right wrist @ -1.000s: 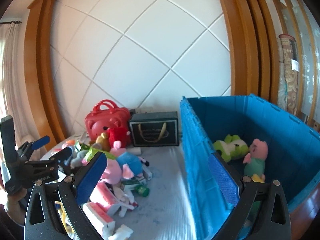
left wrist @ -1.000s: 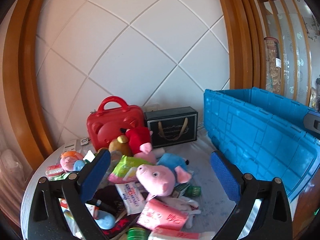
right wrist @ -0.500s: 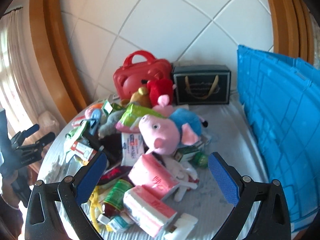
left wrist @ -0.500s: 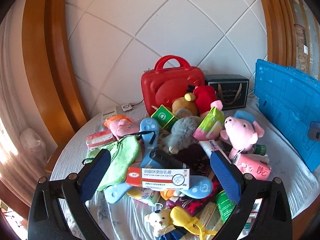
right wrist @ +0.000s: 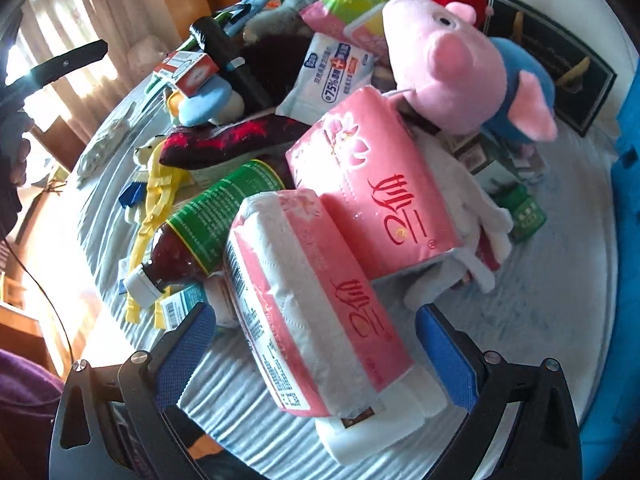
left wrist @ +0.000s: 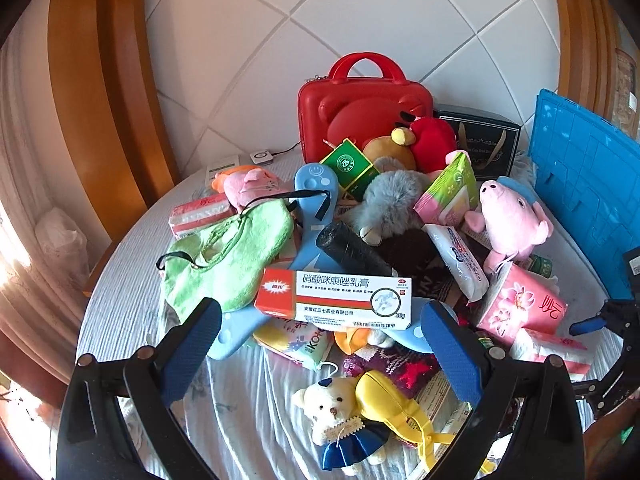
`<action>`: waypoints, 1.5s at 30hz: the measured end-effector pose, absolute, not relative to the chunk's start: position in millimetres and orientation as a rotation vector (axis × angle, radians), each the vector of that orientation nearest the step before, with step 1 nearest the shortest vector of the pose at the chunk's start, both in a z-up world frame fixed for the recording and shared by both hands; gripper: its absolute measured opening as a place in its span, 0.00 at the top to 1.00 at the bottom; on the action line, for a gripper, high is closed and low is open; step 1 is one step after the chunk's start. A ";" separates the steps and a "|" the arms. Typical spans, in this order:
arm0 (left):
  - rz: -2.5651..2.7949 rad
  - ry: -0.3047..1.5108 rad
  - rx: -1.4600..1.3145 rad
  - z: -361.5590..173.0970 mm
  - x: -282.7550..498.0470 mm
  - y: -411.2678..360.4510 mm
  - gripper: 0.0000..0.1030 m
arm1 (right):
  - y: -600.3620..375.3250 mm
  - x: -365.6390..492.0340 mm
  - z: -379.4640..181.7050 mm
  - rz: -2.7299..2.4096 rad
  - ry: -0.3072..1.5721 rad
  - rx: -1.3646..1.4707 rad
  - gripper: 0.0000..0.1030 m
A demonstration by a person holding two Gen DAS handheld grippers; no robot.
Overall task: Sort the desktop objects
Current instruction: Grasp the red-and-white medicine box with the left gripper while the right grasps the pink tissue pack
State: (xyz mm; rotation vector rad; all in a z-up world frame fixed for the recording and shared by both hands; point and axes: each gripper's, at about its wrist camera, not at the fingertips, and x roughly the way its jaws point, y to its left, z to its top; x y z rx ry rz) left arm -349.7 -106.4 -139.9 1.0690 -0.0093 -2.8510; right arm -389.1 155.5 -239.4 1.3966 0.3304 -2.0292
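A heap of toys, boxes and packets covers the round table. My left gripper (left wrist: 320, 344) is open just in front of a red-and-white ointment box (left wrist: 334, 298), with a small white teddy bear (left wrist: 334, 416) below it. A pink pig plush (left wrist: 510, 216) lies at the right of the heap. My right gripper (right wrist: 316, 344) is open, its blue pads on either side of a pink tissue pack (right wrist: 316, 312) without touching it. A second pink tissue pack (right wrist: 376, 184), a dark bottle (right wrist: 208, 224) and the pig plush (right wrist: 448, 64) lie just beyond.
A blue crate (left wrist: 588, 200) stands at the right edge of the table. A red carry case (left wrist: 364, 108) and a dark gift box (left wrist: 480, 140) stand at the back against the white tiled wall. A green cloth (left wrist: 228, 256) lies left. Bare tablecloth (right wrist: 560, 300) shows right.
The left gripper has moved closer to the pile, the ointment box now larger. The right gripper has dropped low over the front of the pile, bringing the tissue pack between its pads.
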 end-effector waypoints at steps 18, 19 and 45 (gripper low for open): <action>-2.525 0.796 1.144 -196.4 -422.8 -130.1 0.02 | 147.3 -416.5 -265.3 -1.793 0.358 1.402 0.04; -2.501 0.812 1.154 -199.6 -428.0 -130.4 0.02 | 147.6 -416.6 -266.5 -1.788 0.362 1.406 0.04; -2.767 0.575 1.291 -195.4 -399.3 -139.7 0.67 | 138.9 -400.6 -207.9 -1.944 0.259 1.318 0.52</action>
